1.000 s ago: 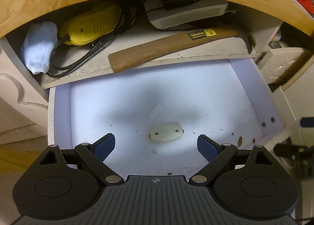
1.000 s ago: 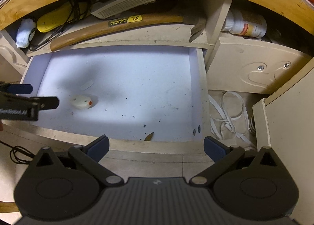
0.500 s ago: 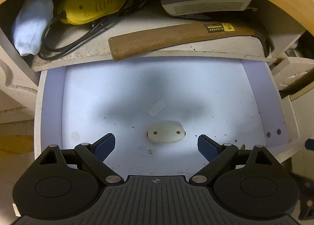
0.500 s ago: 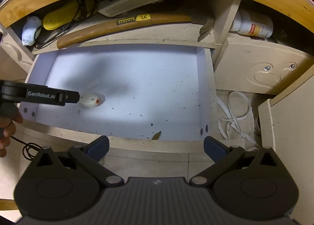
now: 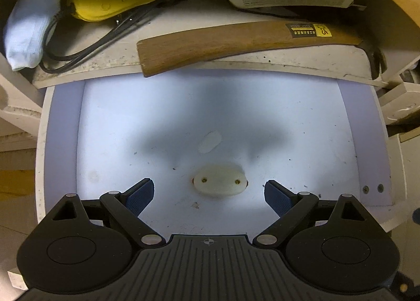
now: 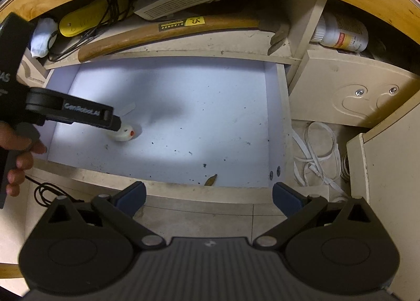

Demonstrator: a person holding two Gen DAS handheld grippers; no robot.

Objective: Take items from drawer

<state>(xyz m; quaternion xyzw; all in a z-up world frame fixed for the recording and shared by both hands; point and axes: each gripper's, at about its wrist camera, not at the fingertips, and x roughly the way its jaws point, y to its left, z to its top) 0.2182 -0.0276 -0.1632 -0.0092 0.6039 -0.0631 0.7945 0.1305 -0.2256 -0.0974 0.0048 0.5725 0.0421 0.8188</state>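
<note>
Left wrist view: the left gripper [image 5: 208, 196] hangs spread wide over the open white drawer [image 5: 60, 143], its blue pads [image 5: 140, 196] flanking the small cream oval plastic piece [image 5: 219, 182] near the drawer's front edge, not touching. Reaching stage, I judge; next, lower and pinch squarely. The right gripper [image 6: 208, 196] waits agape outside the front edge, empty.

"GenRobot.AI" on the left gripper [image 6: 116, 123]; hammer handle [image 5: 236, 41] label too small to read.
</note>
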